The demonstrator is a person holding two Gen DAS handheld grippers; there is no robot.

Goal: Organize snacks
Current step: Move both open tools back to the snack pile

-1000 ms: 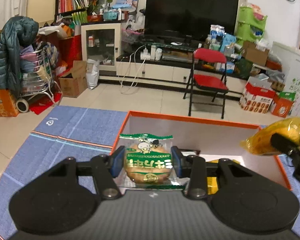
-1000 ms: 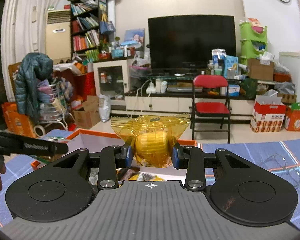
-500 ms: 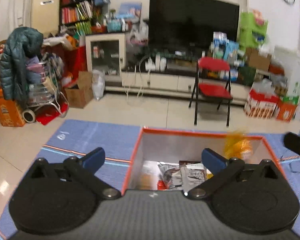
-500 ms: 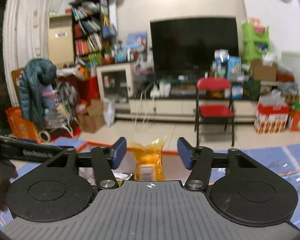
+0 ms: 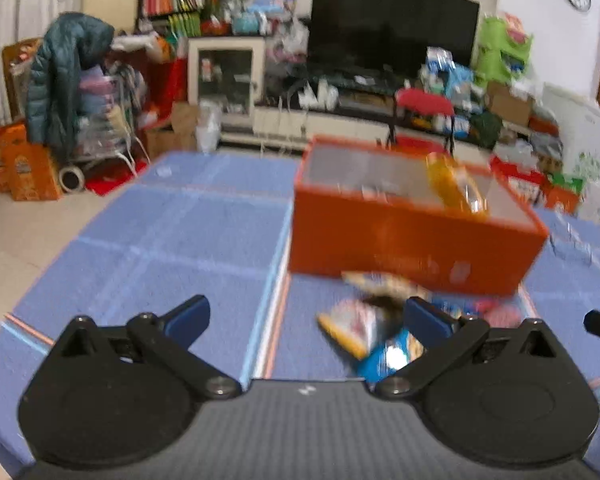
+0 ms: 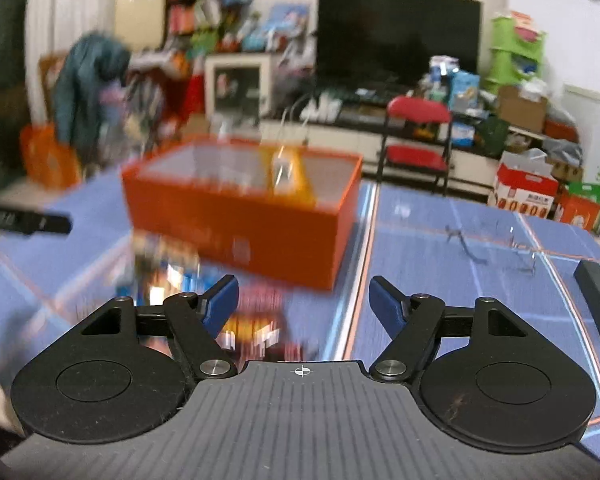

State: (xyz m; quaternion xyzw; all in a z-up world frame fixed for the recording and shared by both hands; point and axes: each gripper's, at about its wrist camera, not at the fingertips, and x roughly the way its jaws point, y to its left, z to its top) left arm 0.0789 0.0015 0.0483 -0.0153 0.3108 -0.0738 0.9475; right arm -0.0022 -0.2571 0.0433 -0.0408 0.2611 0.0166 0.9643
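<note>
An orange box point(image 5: 412, 236) stands on the blue mat, also seen as the orange box point(image 6: 244, 224) in the right wrist view. A yellow snack bag point(image 5: 454, 186) leans inside it; the same yellow bag point(image 6: 288, 178) shows blurred from the right. My left gripper point(image 5: 306, 314) is wide open and empty, back from the box. Loose snack packets point(image 5: 374, 330) lie on the mat by its right finger. My right gripper point(image 6: 303, 297) is open, its jaws still opening, nothing between them. Blurred snack packets point(image 6: 168, 276) lie left of it.
A blue mat point(image 5: 160, 240) covers the floor. A black block point(image 6: 598, 300) and thin wire glasses point(image 6: 492, 246) lie on the mat at right. A red folding chair point(image 6: 416, 136), TV stand and cluttered boxes stand behind the box. The other gripper's tip point(image 6: 24, 222) shows at left.
Both grippers let go of their snacks over the box and opened. Both then pulled back and lower, so the box now sits farther ahead with loose packets in front.
</note>
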